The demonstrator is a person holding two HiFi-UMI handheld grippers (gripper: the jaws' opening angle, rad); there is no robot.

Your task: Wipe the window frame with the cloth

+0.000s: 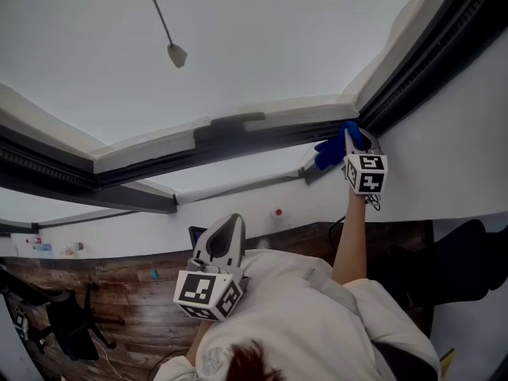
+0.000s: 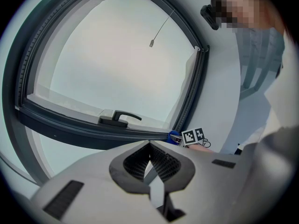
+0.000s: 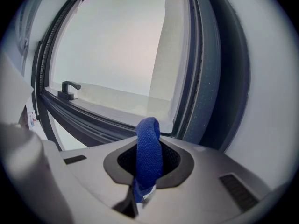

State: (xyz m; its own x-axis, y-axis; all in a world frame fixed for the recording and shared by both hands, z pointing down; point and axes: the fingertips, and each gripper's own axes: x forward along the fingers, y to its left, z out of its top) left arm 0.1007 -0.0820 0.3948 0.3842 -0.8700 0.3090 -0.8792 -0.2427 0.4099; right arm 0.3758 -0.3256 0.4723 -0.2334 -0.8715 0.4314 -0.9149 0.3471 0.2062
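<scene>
Head view has the left gripper (image 1: pixel 228 228) low and left of centre, held in front of the person's chest above the wooden floor (image 1: pixel 119 292) and well apart from the window. Left gripper view shows its claw (image 2: pixel 150 158) closed with nothing in it, the two pads meeting at the tip. Beyond it the dark window frame (image 2: pixel 93 132) runs across, with a dark handle (image 2: pixel 117 118) lying on the lower bar and a thin pull cord (image 2: pixel 152 43) hanging before the pale pane. Further right in the head view, the person's raised arm (image 1: pixel 349 244) reaches up along the white wall (image 1: pixel 444 149) to the right gripper (image 1: pixel 353 145), which sits at the corner where the lower bar of the frame (image 1: pixel 238 145) meets the right-hand upright. Its claw is clamped on the blue cloth (image 1: pixel 329 151), which bunches out to the left of the gripper right at that corner. Right gripper view shows the cloth (image 3: pixel 148 134) standing up as a folded loop between the closed jaws of that gripper (image 3: pixel 147 160), its top just before the frame's corner (image 3: pixel 196 78); whether it touches the frame I cannot tell
</scene>
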